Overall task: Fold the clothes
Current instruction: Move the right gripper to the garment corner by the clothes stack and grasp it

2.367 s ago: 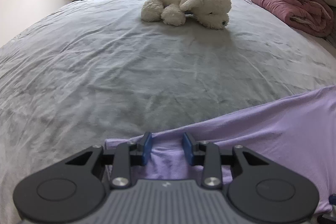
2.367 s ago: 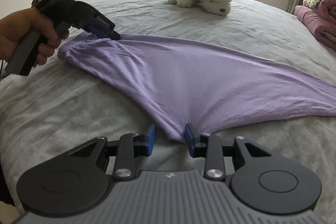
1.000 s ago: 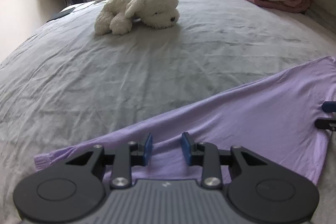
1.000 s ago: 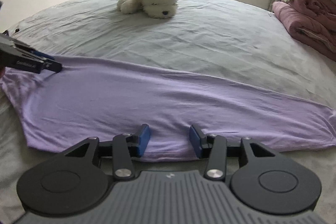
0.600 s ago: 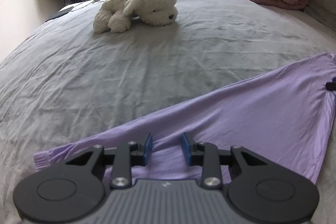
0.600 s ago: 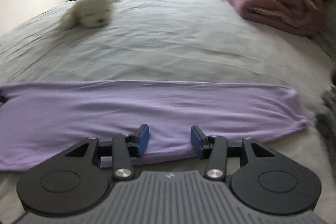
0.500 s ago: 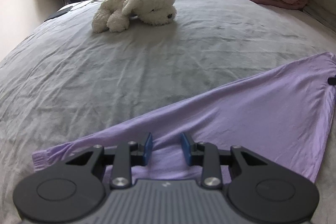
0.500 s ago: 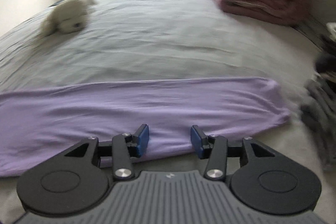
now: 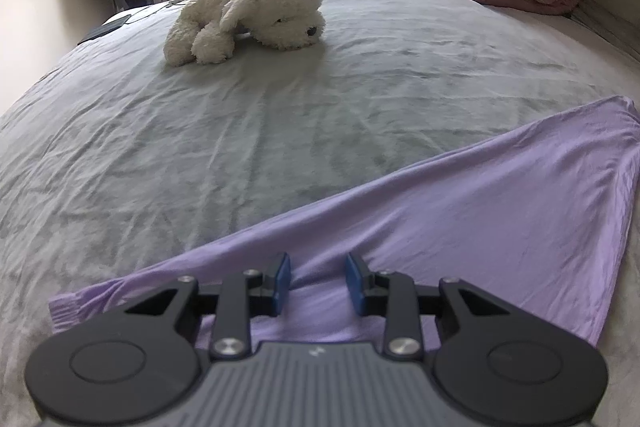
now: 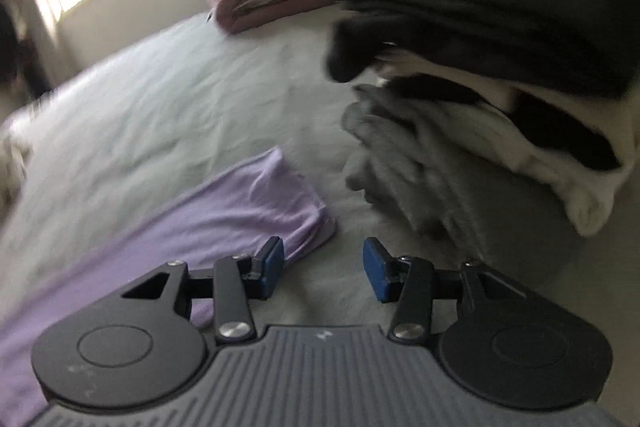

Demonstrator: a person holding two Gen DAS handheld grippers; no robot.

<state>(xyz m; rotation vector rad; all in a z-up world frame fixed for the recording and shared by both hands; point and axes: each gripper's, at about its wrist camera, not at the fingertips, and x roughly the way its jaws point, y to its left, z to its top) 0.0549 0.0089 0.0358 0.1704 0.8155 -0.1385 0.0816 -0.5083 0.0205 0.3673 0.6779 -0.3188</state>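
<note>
We find no words, numbers or brand names that we can read in either view. The only mark is a small pale emblem on the ribbed grey body of the left tongs (image 9: 315,282) and of the right tongs (image 10: 323,267), too small for us to make out.

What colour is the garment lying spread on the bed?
Light purple, a plain lilac garment with no visible pattern; it shows best in the left wrist view.
</note>
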